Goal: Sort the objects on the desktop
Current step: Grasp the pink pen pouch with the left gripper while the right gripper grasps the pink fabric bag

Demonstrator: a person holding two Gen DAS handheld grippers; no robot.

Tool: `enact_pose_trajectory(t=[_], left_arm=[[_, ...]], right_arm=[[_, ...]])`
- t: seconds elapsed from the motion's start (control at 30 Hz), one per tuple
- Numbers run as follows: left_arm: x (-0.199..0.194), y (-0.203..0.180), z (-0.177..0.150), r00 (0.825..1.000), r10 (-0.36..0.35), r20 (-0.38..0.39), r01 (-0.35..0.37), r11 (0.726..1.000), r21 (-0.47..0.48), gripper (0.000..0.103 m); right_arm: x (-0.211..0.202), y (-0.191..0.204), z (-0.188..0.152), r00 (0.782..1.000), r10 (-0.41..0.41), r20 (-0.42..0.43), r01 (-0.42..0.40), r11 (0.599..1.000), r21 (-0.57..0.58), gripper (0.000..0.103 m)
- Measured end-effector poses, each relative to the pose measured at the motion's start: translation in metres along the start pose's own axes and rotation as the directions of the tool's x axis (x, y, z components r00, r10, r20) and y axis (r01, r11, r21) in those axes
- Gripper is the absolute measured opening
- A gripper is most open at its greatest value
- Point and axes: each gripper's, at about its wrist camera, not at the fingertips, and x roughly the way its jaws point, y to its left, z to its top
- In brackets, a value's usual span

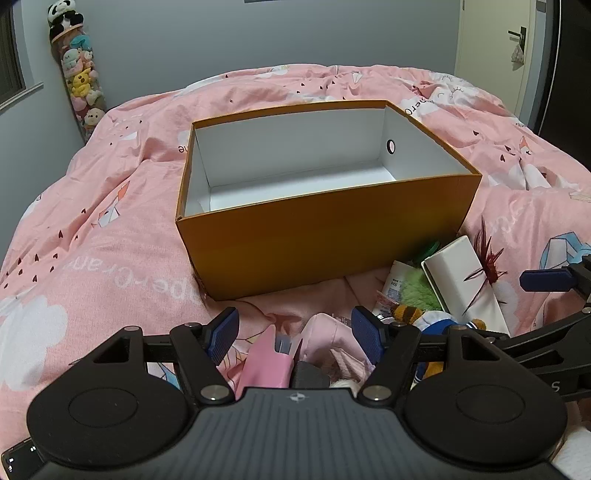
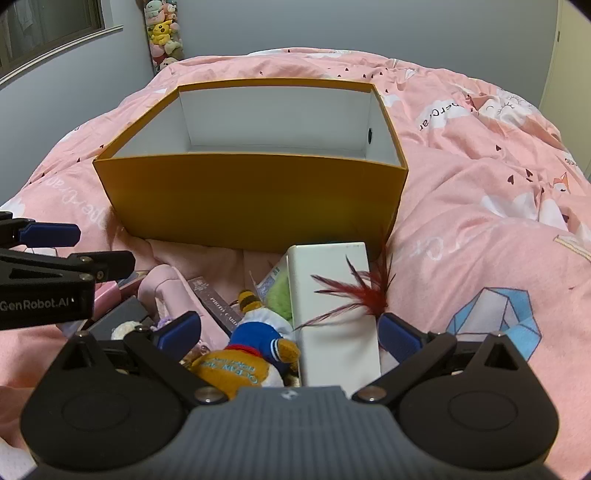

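Observation:
An open orange box (image 1: 325, 229) with a white inside stands on the pink bedspread; it also shows in the right wrist view (image 2: 255, 195). It looks empty. In front of it lies a pile: a white box (image 2: 336, 314) with a red feather (image 2: 365, 295), a plush in a blue and orange outfit (image 2: 247, 354), a green fluffy item (image 2: 279, 299), a pink flat object (image 1: 266, 365). My left gripper (image 1: 294, 334) is open above the pink object. My right gripper (image 2: 288, 332) is open over the plush and the white box.
The pink bedspread (image 1: 92, 229) covers the whole surface. A tall column of plush toys (image 1: 79, 81) stands at the far left wall. A door (image 1: 517, 48) is at the far right. A window (image 2: 48, 26) is at the left.

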Motion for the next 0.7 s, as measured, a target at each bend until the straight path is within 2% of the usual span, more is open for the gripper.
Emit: enact_pose_trajectory(t=[0.27,0.43,0.6,0.7], left_arm=[[-0.014,0.019,0.009,0.997,-0.057,0.059,0.062,0.995,-0.08,0.077],[-0.015,0.032,0.015,0.995,-0.085,0.057,0.09,0.99,-0.109,0.064],[-0.016,0.04,0.019,0.995,-0.093,0.04,0.096,0.992,-0.086,0.041],[-0.017,0.049,0.019,0.992,-0.122,0.019,0.123,0.987,-0.101,0.035]], right_arm=[[-0.01,-0.007,0.006,0.999,0.022,0.04,-0.023,1.0,0.005,0.101],[-0.02,-0.023,0.017,0.997,0.003,0.074,-0.005,1.0,0.023,0.074],[-0.022,-0.037,0.021,0.999,-0.003,0.045,0.002,1.0,0.027,0.061],[-0.019,-0.04,0.017,1.0,0.017,0.005,-0.017,1.0,0.007,0.058]])
